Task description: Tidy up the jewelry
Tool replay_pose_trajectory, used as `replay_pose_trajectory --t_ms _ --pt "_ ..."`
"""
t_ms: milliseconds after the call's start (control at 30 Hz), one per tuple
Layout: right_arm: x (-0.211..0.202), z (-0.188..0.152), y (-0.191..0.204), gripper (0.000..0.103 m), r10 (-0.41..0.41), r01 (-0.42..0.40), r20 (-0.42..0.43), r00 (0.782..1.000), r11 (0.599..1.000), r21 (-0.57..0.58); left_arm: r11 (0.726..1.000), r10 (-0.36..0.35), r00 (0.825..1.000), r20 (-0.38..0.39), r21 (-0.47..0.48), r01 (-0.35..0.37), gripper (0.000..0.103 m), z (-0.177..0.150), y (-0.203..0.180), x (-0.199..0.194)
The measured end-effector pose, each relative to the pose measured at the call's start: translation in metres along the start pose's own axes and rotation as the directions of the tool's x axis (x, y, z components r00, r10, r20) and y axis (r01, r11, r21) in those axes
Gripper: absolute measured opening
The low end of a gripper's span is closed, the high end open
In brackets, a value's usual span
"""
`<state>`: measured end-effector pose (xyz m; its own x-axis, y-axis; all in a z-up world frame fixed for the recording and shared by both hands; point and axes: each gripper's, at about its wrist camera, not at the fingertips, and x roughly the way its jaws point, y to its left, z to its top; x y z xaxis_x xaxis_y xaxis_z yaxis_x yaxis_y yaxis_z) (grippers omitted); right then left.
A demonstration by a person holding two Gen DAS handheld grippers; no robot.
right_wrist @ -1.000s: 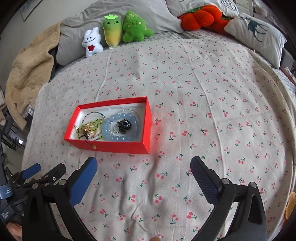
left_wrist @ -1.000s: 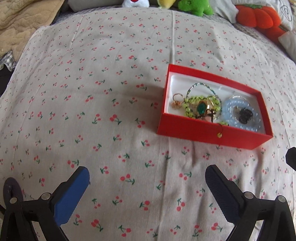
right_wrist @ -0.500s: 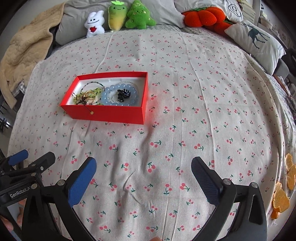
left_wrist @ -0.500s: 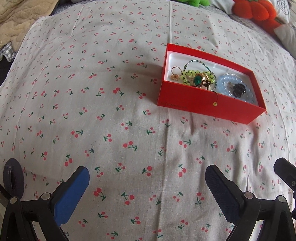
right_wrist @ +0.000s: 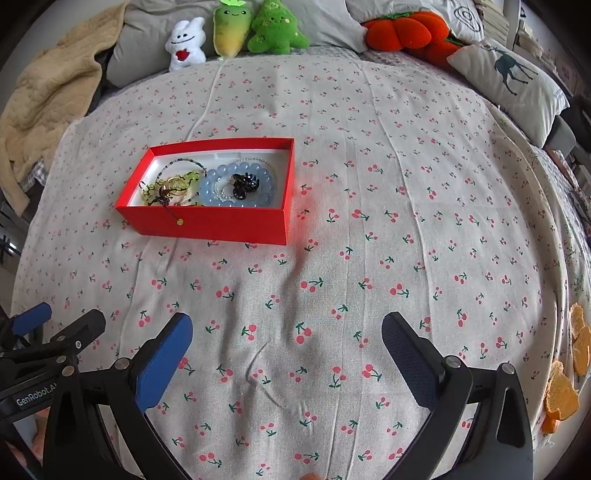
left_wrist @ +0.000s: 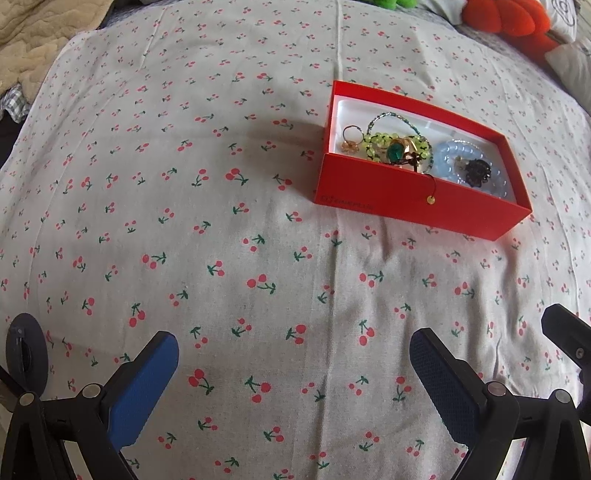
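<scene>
On the cherry-print cloth (right_wrist: 369, 258), a rectangular red box (right_wrist: 221, 225) holds beaded bracelets; both grippers gape empty.

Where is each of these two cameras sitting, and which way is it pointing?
Left wrist view: sits on the left hand-held gripper, looking forward and down over the cherry-print bedspread at the red box to its right; its two blue-padded fingers show, spread apart.
Right wrist view: sits on the right hand-held gripper, facing the plush toys at the bed's far end; its spread fingers show, with the left gripper at the lower left edge.
Shared: the red box of jewelry and the bedspread.
</scene>
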<state>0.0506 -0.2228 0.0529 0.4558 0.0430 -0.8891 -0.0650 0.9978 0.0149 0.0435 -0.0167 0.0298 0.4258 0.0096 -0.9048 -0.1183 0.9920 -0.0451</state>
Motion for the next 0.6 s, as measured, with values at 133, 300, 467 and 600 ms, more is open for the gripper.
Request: replay_pose_trajectory --t_ms 133,300,467,600 --pt "0.0003 0.0001 -0.0015 0.103 0.000 0.000 -0.002 1.000 1.000 0.006 1.000 0.000 1.000 -0.002 0.003 0.000 0.103 -0.0001 -0.0004 0.0014" --pt "0.0000 -0.0004 -0.0032 0.103 -0.002 0.002 -0.001 1.000 1.000 0.010 1.000 0.003 1.000 -0.006 0.010 -0.003 0.103 -0.0011 -0.0022 0.0030" --pt "-0.0001 -0.0002 -0.0044 0.103 -0.003 0.003 -0.001 1.000 1.000 0.011 1.000 0.007 1.000 -0.005 0.014 -0.007 0.103 -0.0025 -0.0031 0.0038" --pt "0.0000 -0.0004 -0.0058 0.103 -0.006 0.006 -0.002 1.000 1.000 0.015 1.000 0.009 1.000 -0.005 0.015 -0.009 0.103 -0.0025 -0.0031 0.0042"
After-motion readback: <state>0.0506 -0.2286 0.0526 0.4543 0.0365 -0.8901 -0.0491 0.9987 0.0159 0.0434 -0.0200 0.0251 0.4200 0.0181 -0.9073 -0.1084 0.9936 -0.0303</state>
